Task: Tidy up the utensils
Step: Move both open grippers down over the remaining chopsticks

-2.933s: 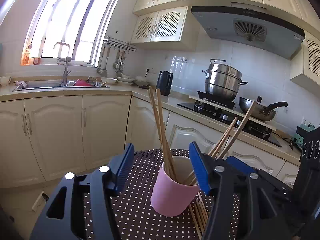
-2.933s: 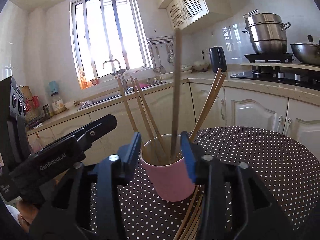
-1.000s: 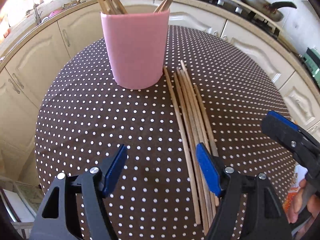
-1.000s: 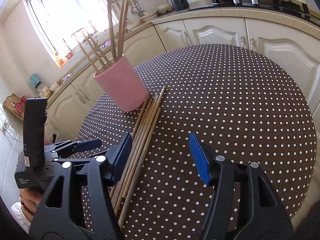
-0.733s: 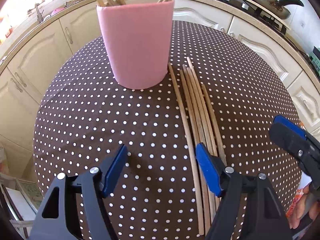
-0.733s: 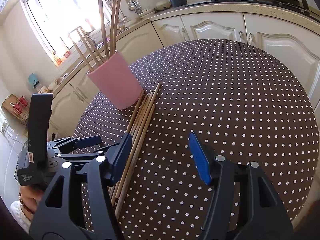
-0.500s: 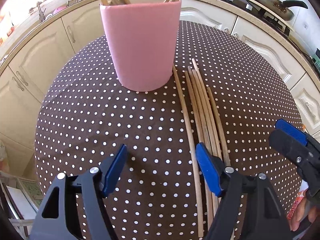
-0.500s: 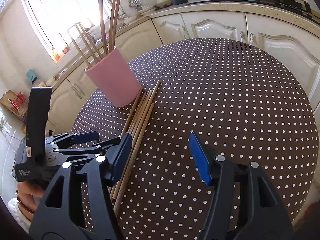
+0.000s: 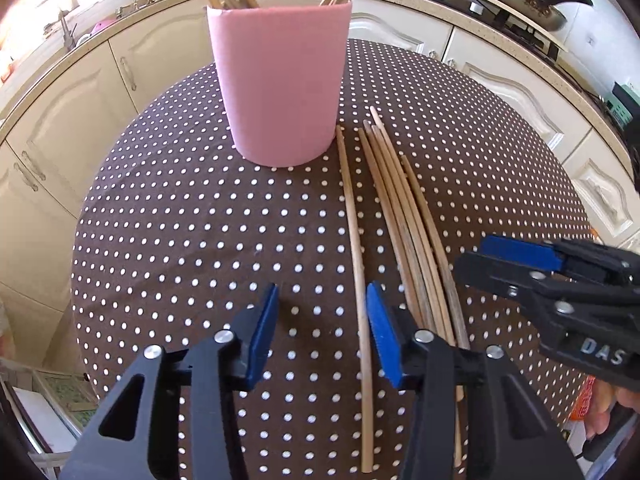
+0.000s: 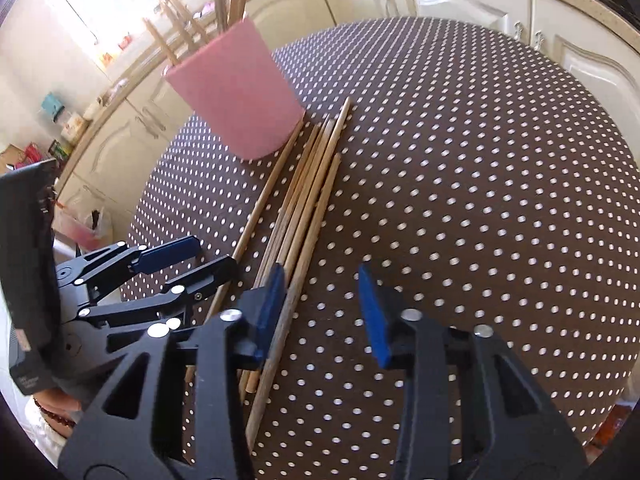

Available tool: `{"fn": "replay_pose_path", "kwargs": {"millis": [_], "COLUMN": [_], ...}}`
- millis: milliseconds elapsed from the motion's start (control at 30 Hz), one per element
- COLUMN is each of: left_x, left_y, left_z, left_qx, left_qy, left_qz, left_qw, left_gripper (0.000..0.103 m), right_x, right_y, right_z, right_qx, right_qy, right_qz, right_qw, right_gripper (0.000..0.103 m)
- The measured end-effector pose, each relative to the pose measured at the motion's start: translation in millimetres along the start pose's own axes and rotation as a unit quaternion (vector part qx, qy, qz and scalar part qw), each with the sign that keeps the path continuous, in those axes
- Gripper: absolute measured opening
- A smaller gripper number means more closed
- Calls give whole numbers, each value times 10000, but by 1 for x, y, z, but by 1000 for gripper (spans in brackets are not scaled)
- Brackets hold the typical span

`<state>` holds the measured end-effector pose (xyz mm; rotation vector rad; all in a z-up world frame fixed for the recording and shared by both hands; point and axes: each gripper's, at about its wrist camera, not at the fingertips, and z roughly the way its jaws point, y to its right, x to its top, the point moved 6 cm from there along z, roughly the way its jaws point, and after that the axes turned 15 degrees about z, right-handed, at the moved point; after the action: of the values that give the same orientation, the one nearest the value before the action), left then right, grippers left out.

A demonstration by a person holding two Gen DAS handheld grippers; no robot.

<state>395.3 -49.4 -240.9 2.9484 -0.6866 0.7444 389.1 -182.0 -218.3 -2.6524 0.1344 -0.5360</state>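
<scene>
On the dotted bench (image 9: 180,220), the left gripper (image 9: 320,332) has just narrowed its still-spread jaws, empty, beside a lone chopstick (image 9: 354,240) by the pink cup (image 9: 280,80). The right gripper (image 10: 322,312) has narrowed too, beside the chopstick bundle (image 10: 308,200); a pickup seems near. Chopstick ends are hidden under the fingers.

Left claw (image 9: 322,330) closing astride lone chopstick (image 9: 354,236), pink cup (image 9: 280,80) beyond.
</scene>
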Motion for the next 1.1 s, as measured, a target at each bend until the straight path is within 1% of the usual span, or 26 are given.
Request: {"fn": "replay_pose_path", "kwargs": {"millis": [67,233,333,367,433,533,667,733,867,967,1033,1067,1100], "left_x": [-4,-13,-18,-19,-24,-24,-9,-1,13,24,28,29,31], "left_y": [1,2,1,1,0,-2,-6,-7,-5,-3,-4,-4,-4], "left_z": [-1,-6,-9,-9,-12,-13,-6,-2,5,9,10,10,10], "left_qx": [87,162,183,181,158,113,32,41,176,190,196,189,174], "left_qy": [-9,-13,-21,-28,-40,-85,-164,-178,-248,-281,-257,-230,-197], "left_qz": [92,193,212,212,195,195,149,186,225,188,140,128,124], "left_qw": [9999,9997,9996,9996,9997,9997,9998,9997,9993,9992,9994,9995,9996], "left_gripper": [41,40,36,34,32,32,32,32,32,32,27,21,10], "right_x": [-1,-2,-2,-1,0,4,17,16,21,23,26,26,27], "right_y": [-5,-19,-33,-36,-40,-46,-47,-40,-36,-49,-58,-62,-64], "right_z": [2,9,17,18,22,28,34,36,33,45,50,52,53], "right_qx": [-204,-622,-981,-1049,-1106,-1141,-1043,-1023,-1168,-1406,-1636,-1661,-1657], "right_qy": [-7,-48,-69,-86,-176,-359,-551,-615,-765,-826,-770,-758,-755], "right_qz": [-100,-270,-510,-560,-642,-660,-521,-519,-685,-850,-1011,-1037,-1071], "right_qw": [9997,9977,9938,9929,9916,9906,9917,9915,9878,9830,9783,9777,9774], "right_gripper": [35,35,35,33,32,30,25,22,21,21,18,18,17]}}
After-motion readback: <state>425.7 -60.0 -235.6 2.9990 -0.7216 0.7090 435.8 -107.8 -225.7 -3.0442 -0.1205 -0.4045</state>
